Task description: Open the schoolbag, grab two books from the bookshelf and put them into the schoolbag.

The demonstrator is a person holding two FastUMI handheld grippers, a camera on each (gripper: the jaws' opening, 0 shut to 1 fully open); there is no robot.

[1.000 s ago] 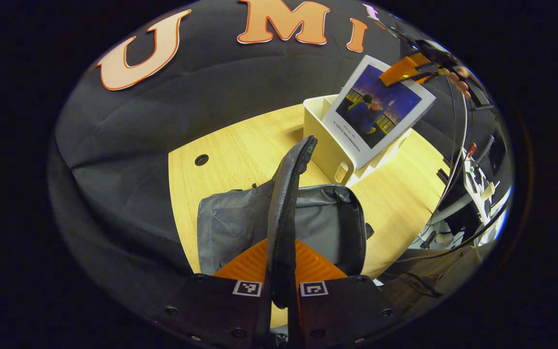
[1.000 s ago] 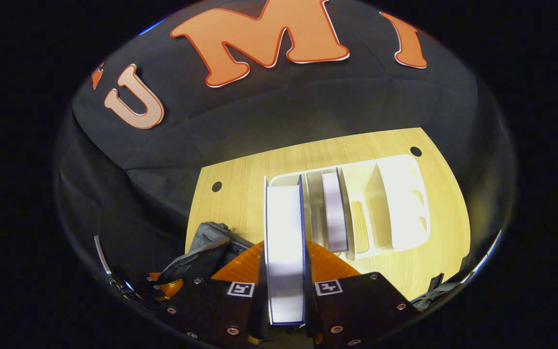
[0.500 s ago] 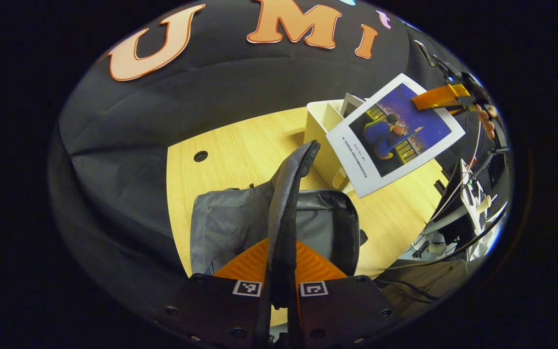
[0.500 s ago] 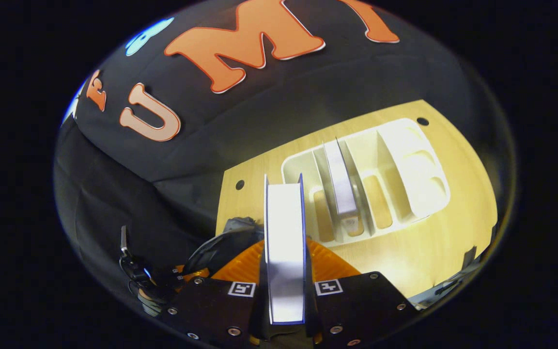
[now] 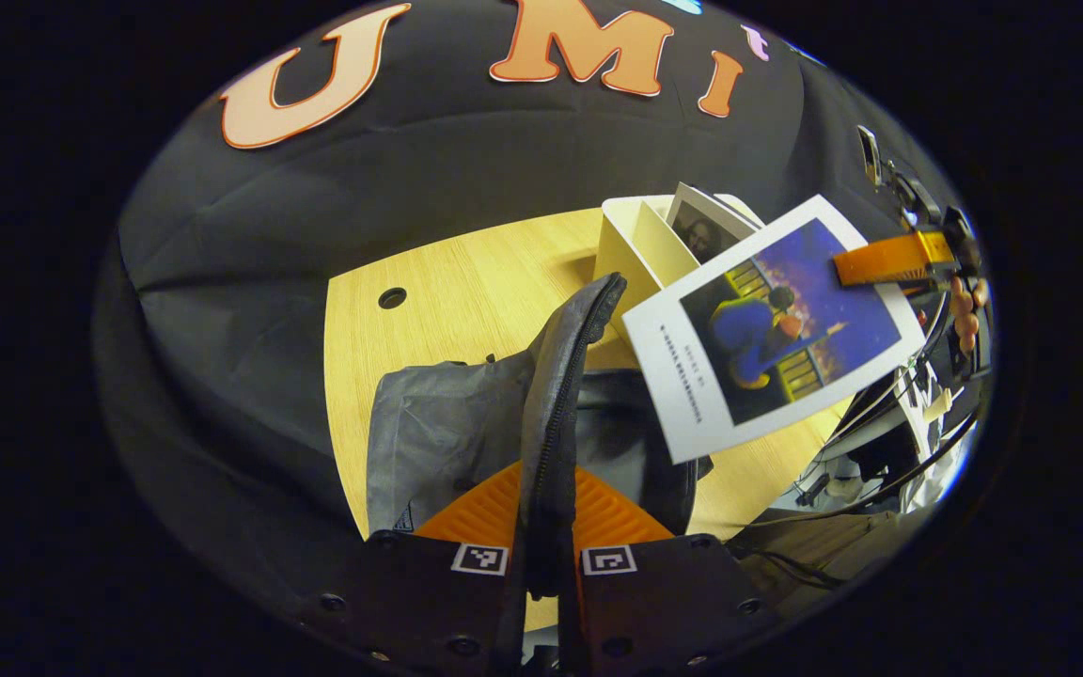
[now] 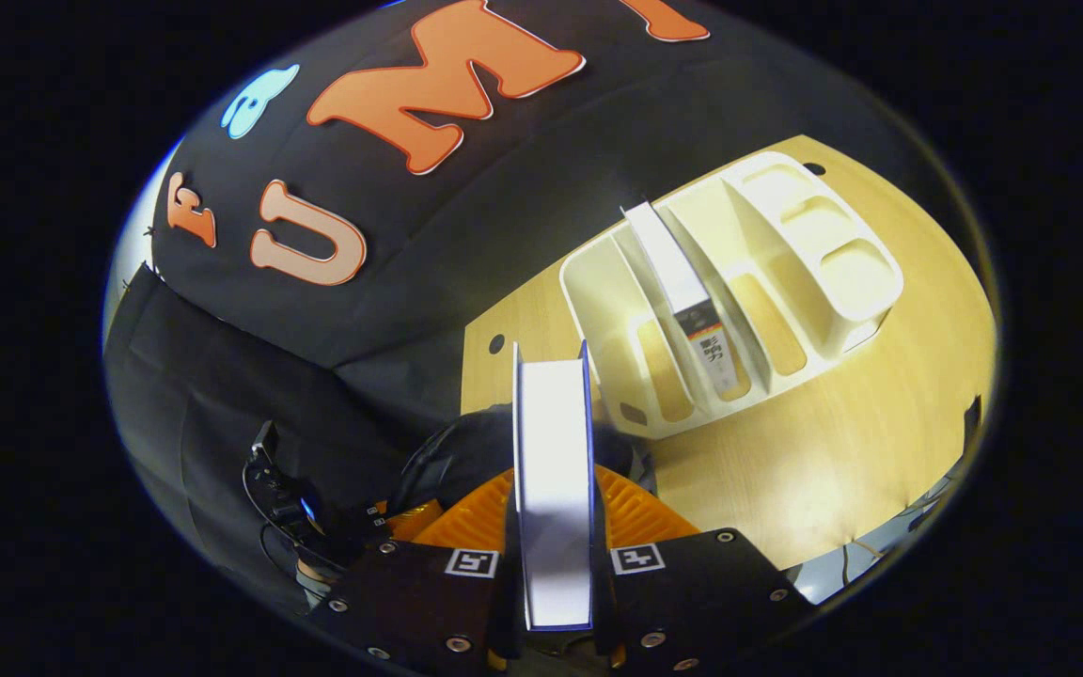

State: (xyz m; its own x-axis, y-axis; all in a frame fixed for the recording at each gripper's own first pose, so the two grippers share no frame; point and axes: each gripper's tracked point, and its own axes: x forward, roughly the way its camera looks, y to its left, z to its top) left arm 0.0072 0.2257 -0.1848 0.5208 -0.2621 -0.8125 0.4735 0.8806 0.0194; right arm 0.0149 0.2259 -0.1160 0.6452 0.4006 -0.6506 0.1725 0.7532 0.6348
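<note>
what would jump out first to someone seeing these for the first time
A blue-covered book hangs in the air above the grey schoolbag, clamped at its corner by the right tongs. The left tongs pinch the schoolbag's zippered flap upright. Behind, a white bookshelf on the wooden table holds one more book.

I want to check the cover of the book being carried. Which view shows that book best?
The left gripper view: the book hangs face-on above the open schoolbag, its whole cover visible, held near one corner by the right hand-held gripper. The right gripper view shows the book edge-on, just its pages between the fingers.
</note>
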